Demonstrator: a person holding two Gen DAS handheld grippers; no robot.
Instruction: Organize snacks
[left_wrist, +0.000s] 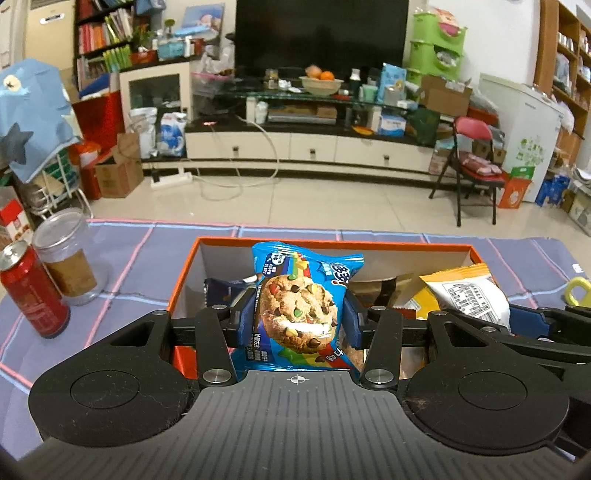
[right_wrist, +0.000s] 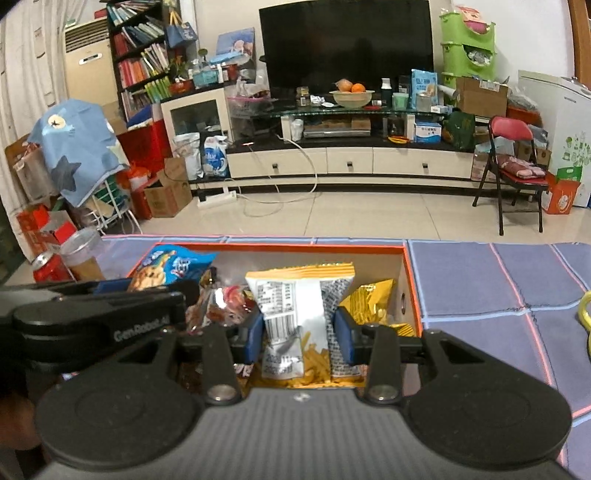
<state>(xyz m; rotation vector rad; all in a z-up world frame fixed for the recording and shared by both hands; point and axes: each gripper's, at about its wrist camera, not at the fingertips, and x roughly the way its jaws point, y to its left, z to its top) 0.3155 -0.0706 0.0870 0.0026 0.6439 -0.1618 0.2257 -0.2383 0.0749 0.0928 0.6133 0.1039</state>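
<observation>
Cookie pack (left_wrist: 295, 314) clamped in left gripper (left_wrist: 297, 321) fingers; fries pack (right_wrist: 299, 325) clamped in right gripper (right_wrist: 298, 334), both over box (left_wrist: 332, 244); contact with contents unclear.

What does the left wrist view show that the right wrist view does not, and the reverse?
Only the left wrist view: the front of the cookie packet, clamped in the left gripper, and the red can nearly whole.

Only the right wrist view: the fries packet head-on in the right gripper, a gold bag and a reddish wrapper in the box.

Both: the orange box, both held packets above it, the clear jar, the purple tablecloth and the television.
</observation>
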